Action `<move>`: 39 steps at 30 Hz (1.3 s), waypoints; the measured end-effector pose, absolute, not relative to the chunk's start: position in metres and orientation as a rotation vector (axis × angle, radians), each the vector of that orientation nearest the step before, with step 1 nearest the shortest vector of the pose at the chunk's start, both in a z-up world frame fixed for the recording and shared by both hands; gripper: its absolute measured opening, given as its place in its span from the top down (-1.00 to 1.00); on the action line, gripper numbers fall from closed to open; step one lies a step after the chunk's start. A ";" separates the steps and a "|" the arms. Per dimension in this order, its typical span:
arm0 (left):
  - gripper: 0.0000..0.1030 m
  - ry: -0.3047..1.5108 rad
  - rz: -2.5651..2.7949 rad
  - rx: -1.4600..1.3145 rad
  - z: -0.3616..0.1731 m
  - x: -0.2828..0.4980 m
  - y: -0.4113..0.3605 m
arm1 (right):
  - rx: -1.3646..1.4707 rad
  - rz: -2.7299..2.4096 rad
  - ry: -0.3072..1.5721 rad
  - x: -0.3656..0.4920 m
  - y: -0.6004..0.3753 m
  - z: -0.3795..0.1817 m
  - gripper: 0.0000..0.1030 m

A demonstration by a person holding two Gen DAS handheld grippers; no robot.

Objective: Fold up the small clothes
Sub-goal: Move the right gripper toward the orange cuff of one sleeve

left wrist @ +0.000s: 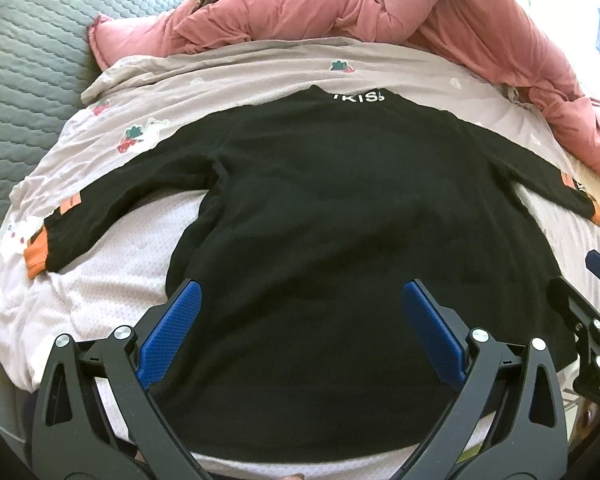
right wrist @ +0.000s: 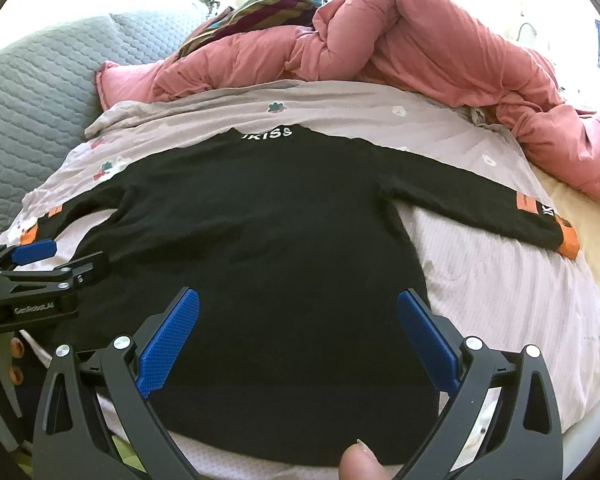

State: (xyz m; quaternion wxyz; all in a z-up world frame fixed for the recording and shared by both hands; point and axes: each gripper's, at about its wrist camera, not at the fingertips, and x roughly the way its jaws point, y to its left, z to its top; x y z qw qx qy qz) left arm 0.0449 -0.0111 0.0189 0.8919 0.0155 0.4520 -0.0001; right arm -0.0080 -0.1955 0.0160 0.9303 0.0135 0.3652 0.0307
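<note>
Right at my near edge, my left gripper (left wrist: pixel 298 292) hangs over the hem end of the black sweater (left wrist: pixel 320 208), blue pads (left wrist: pixel 172 332) spread wide apart and released, nothing between them but the dark fabric below; whether the tips touch the cloth I cannot tell. My right gripper (right wrist: pixel 298 300) is the same story, fingers (right wrist: pixel 428 340) splayed open above the lower body of the garment, gripping nothing, with a fingertip (right wrist: pixel 360 462) of mine poking in at the bottom of the right wrist view. Each gripper shows at the edge of the other's view, so they sit side by side near the hem. The sweater lies flat, back up, on the pale printed sheet (right wrist: pixel 500 280), sleeves stretched out to both sides, each ending in an orange cuff (left wrist: pixel 36 256), the other out on the right (right wrist: pixel 568 242). Farther up, the collar carries white lettering (right wrist: pixel 266 134), pointing away from me. Past the collar, a rumpled pink duvet (right wrist: pixel 420 52) is heaped across the far side of the bed, a striped cloth (right wrist: pixel 260 4) peeks out behind it, and a grey quilted cover (left wrist: pixel 32 52) runs along the left.
</note>
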 end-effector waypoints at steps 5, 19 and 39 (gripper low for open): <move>-0.84 0.937 -0.001 0.037 0.021 0.054 -0.016 | 0.022 0.044 0.754 0.006 -0.204 0.017 -0.92; -0.84 0.963 -0.006 0.004 0.023 0.094 -0.018 | 0.047 -0.016 0.745 0.040 -0.238 0.019 -0.92; -0.84 0.968 -0.051 -0.030 0.029 0.157 -0.040 | 0.165 -0.204 0.735 0.080 -0.341 0.015 -0.92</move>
